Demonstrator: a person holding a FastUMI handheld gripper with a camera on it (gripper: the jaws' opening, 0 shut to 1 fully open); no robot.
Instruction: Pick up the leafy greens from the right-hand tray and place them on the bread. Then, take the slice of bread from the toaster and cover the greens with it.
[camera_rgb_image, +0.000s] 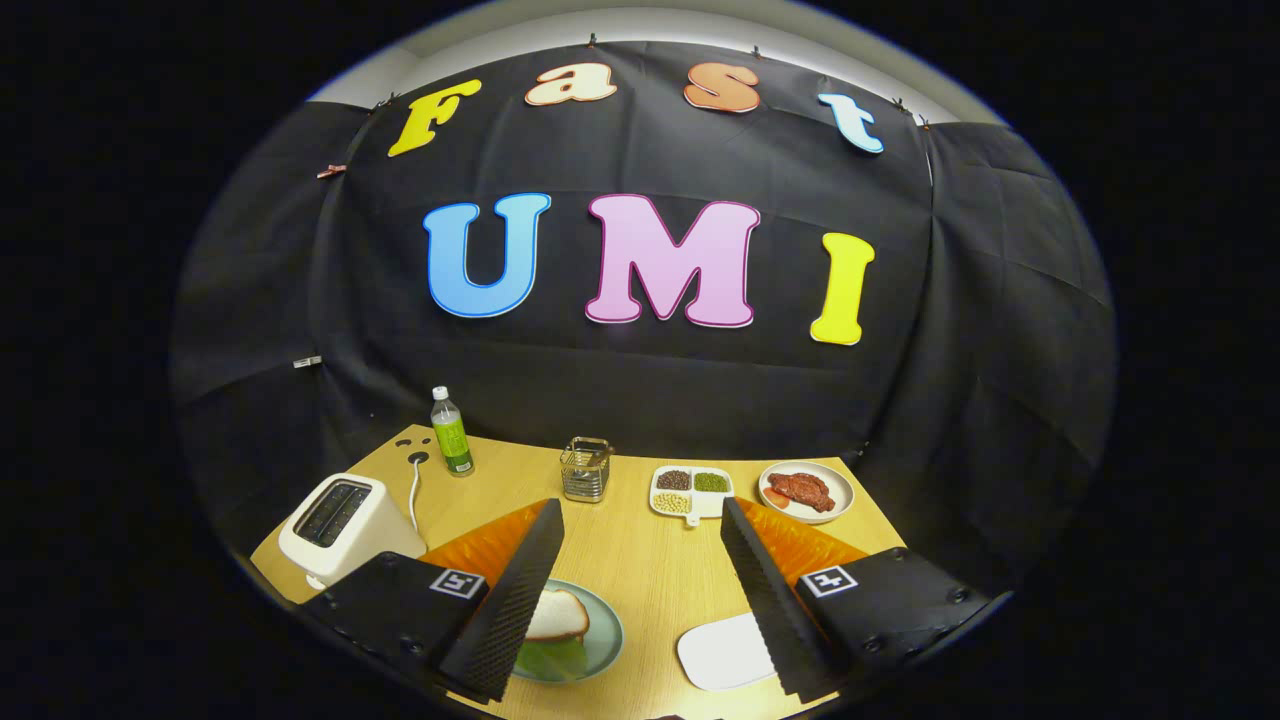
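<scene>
Hand-held gripper (640, 590): we see its fingers spread wide with nothing between them, held above the near part of the table (640, 560).
Plate (605, 640): a greenish plate lies just inside the left finger, partly hidden by it; on it sits a slice of bread (558, 612) with leafy greens (550, 660) showing under its near edge.
Right-hand tray (725, 652): a white tray lies beside the right finger, and the part we see is bare.
Stage: we judge the greens already lie on the plate with bread over them, so the task looks near its end or finished.
Toaster (345, 525): white, it stands beyond the left finger, to the left of the plate; we cannot tell whether a slice remains in its slots.
Key relation: the plate lies left of the gap between the fingers and close below, so any further move would swing left and down.
Farther off: a wire basket (586, 468), a divided dish of grains (691, 491), a plate of meat (806, 491) and a bottle (451, 431) stand along the far side.
</scene>
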